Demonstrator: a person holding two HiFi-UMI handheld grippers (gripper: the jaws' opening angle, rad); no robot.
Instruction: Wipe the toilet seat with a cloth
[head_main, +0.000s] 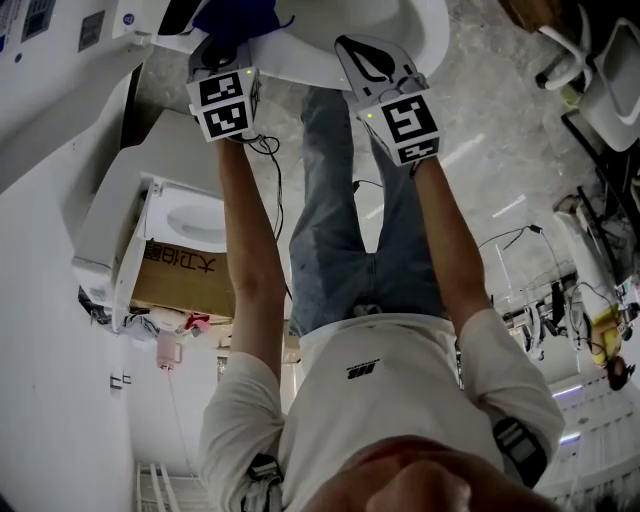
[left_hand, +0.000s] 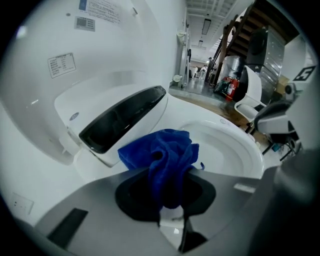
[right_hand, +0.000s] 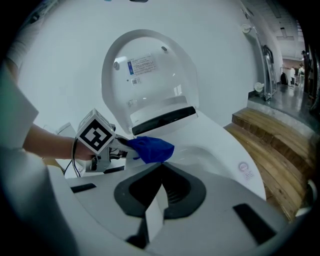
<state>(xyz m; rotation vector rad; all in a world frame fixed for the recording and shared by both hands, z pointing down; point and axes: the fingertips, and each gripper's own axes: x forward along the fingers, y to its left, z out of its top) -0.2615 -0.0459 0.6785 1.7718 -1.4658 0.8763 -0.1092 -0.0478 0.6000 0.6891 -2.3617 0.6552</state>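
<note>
Pinching the cloth (left_hand: 165, 157), the left gripper (left_hand: 170, 212) leaves a wad free for the toilet seat (left_hand: 242, 145) at two o'clock. The right gripper (right_hand: 160, 175), pressed together empty, hangs clear, probably giving room.

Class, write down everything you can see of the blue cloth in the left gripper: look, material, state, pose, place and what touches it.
The deep blue cloth looks like soft, fluffy microfibre. It is crumpled into a bunched wad with a flap sticking out sideways, not spread flat. The left gripper is shut on its lower part. It is over the rear of the white toilet seat, beside the glossy black panel; whether it touches the seat cannot be told.
</note>
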